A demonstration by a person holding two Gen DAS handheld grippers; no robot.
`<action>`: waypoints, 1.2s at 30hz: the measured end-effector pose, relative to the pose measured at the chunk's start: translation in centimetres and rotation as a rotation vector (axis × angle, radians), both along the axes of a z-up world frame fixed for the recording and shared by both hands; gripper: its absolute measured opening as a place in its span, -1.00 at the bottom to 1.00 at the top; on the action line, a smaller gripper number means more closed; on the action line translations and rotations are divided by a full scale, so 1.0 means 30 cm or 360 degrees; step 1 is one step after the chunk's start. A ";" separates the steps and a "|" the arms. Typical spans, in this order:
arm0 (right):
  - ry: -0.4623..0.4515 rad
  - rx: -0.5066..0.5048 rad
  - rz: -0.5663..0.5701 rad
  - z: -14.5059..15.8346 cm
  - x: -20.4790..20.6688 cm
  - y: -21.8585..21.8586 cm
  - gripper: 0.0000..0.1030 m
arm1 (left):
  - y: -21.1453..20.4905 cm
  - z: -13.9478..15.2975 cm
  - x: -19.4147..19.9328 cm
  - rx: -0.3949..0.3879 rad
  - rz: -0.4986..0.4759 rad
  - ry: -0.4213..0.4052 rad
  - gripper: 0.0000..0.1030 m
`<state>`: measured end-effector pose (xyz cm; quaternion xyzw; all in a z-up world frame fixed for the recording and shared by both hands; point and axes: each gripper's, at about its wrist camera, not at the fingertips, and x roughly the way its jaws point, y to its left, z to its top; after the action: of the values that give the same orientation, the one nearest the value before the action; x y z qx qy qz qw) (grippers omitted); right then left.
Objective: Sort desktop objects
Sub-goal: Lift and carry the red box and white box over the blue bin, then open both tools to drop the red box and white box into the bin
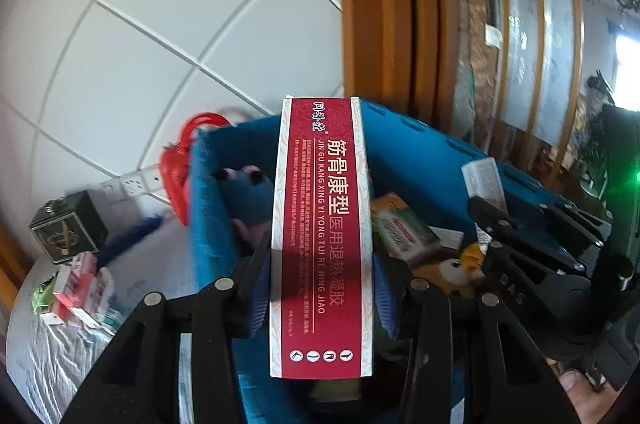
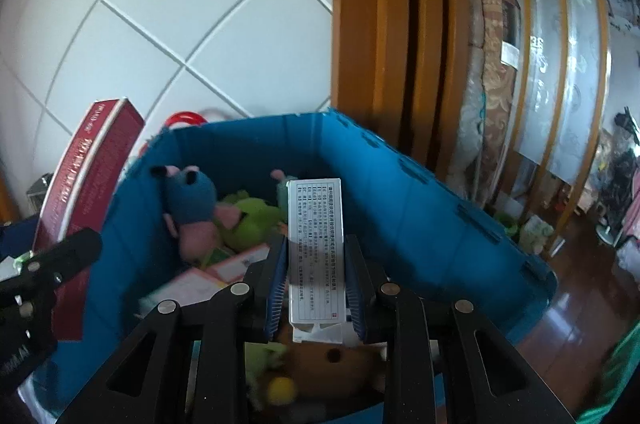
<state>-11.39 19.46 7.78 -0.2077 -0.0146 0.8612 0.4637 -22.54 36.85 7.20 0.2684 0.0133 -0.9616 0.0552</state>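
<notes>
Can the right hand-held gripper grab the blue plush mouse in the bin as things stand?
Probably not yet. The right hand-held gripper is shut on a white box, so its jaws are taken. The blue plush mouse lies uncovered on top in the blue bin.

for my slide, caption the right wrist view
Right hand-held gripper holds a small white printed carton above a blue plastic bin of plush toys.

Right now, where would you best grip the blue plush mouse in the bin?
By its round blue head, coming from straight above: the mouse sits propped against the blue bin's wall, head uppermost and clear, while its pink body is wedged among the green plush and boxes. Both grippers already hold boxes.
</notes>
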 end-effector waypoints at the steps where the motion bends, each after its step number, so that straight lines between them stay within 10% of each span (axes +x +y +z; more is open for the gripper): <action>1: -0.0012 0.0001 -0.0008 -0.004 0.005 0.019 -0.48 | 0.019 -0.007 -0.013 -0.0001 -0.0008 -0.0014 -0.15; 26: -0.0295 -0.0049 -0.0089 -0.083 -0.017 0.207 -0.38 | 0.104 -0.099 -0.142 0.0017 0.0032 -0.0229 0.04; 29: -0.0295 -0.0034 -0.0096 -0.078 -0.014 0.201 -0.01 | 0.105 -0.082 -0.127 -0.0004 0.0041 -0.0185 0.33; 31: -0.0282 -0.0015 -0.0105 -0.071 -0.006 0.193 0.64 | 0.101 -0.067 -0.110 0.0003 0.0041 -0.0151 0.59; 36: -0.0215 0.0072 -0.0121 -0.023 0.035 0.139 0.99 | 0.075 -0.019 -0.041 0.0002 0.0078 -0.0026 1.00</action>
<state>-10.33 23.64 7.09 -0.2551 -0.0572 0.8265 0.4986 -23.77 39.10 6.63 0.2758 0.0202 -0.9578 0.0786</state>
